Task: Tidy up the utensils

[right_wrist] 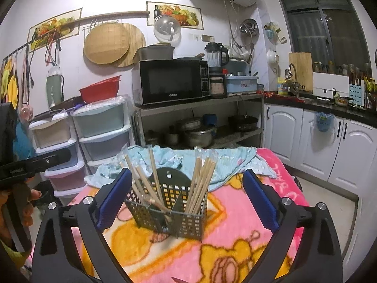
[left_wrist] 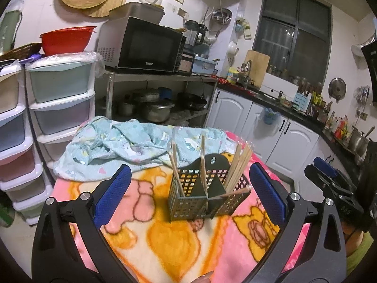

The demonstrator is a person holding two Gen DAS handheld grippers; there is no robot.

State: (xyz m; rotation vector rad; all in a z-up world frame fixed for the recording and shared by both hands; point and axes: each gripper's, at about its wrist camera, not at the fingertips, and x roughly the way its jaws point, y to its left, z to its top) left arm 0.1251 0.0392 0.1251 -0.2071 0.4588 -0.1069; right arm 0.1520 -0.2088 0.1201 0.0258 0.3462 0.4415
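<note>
A dark perforated utensil holder (left_wrist: 202, 195) with two compartments stands on the pink and orange blanket (left_wrist: 165, 240). Wooden chopsticks (left_wrist: 238, 167) stand in its right compartment and a few more (left_wrist: 175, 165) in the left. My left gripper (left_wrist: 188, 193) is open and empty, its blue pads on either side of the holder, a little short of it. In the right wrist view the holder (right_wrist: 172, 210) and chopsticks (right_wrist: 200, 184) sit between the open pads of my right gripper (right_wrist: 186, 200), also empty. The right gripper also shows in the left wrist view (left_wrist: 329, 179).
A crumpled light blue cloth (left_wrist: 132, 146) lies on the far side of the blanket. Plastic drawer towers (left_wrist: 61, 99) stand at the left. A metal shelf with a microwave (left_wrist: 143, 44) and pots is behind. White kitchen cabinets (left_wrist: 278, 129) run along the right.
</note>
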